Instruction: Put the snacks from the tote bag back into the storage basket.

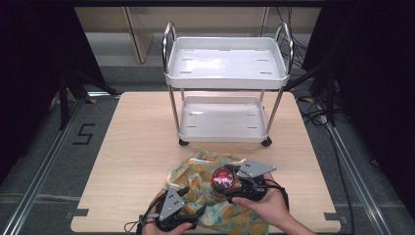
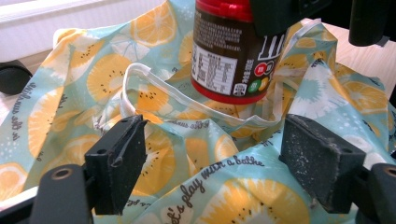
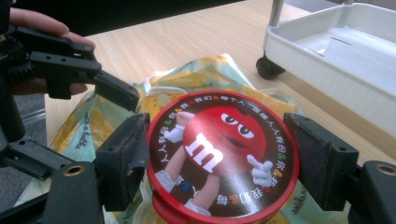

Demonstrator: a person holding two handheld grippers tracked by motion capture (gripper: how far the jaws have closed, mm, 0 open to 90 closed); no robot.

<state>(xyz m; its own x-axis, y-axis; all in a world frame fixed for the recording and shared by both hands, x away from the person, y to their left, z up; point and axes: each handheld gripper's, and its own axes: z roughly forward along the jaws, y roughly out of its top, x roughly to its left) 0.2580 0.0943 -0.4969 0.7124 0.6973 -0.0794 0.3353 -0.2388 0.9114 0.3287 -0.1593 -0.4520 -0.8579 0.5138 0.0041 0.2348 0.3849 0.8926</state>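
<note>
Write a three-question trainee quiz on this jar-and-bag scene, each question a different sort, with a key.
1. True or false: the right gripper has its fingers on either side of the red-lidded candy jar.
2. Multiple choice: the jar is above A) the cart's top tray, B) the fruit-print fabric bag, C) the floor.
3. Fill in: the two-tier white cart stands on the ____.

Key
1. True; in the right gripper view the pads flank the lid.
2. B; the left gripper sits open over the bag's cloth, below the jar.
3. Wooden table.
</note>
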